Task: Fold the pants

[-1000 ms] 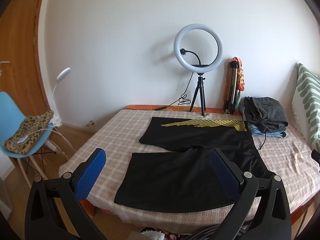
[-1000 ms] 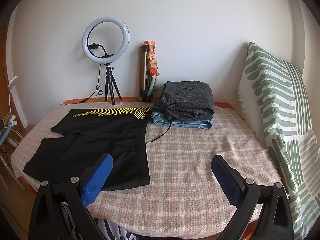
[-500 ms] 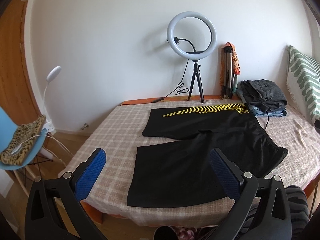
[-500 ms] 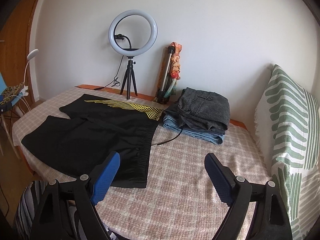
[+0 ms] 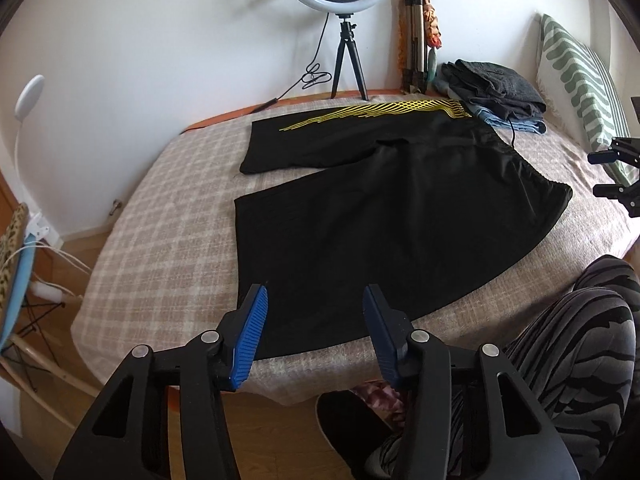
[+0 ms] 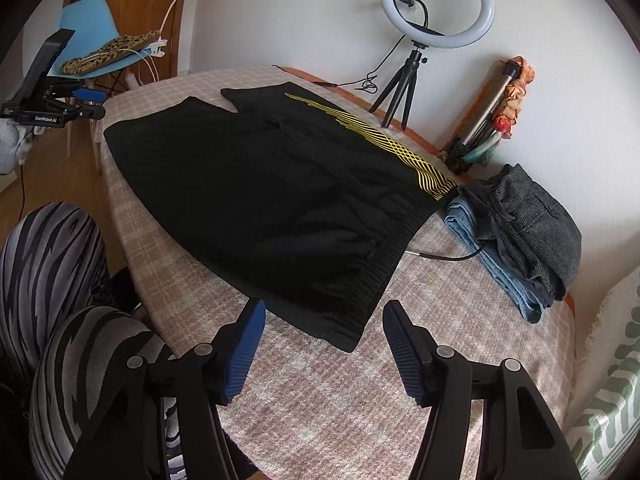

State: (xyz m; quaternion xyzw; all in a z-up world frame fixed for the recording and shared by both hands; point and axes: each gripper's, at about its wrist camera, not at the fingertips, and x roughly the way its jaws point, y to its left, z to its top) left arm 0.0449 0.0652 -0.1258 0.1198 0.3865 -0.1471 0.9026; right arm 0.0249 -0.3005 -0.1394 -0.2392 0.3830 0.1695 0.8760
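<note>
**Black shorts: near-edge corners to be pinched**

Both corners are best gripped together, fabric well between the pads. Left gripper (image 5: pixel 314 322) is aimed over the near leg hem; right gripper (image 6: pixel 324 338) over the waistband corner. Both jaws have just been closing, are half spread, and hold nothing. Black shorts (image 5: pixel 384 208) with yellow stripes lie flat and unfolded on the checked bedspread (image 5: pixel 168 216).

Black pants (image 5: pixel 384 216) with yellow wavy line print (image 5: pixel 384 114) along far leg. Beige-pink checked bed cover (image 5: pixel 172 216). Beside pants: grey garment (image 6: pixel 532 224) stacked over blue denim (image 6: pixel 480 248). White pillow (image 5: pixel 576 72), green stripes. Blue ribbed claw pads (image 5: pixel 250 334).
</note>
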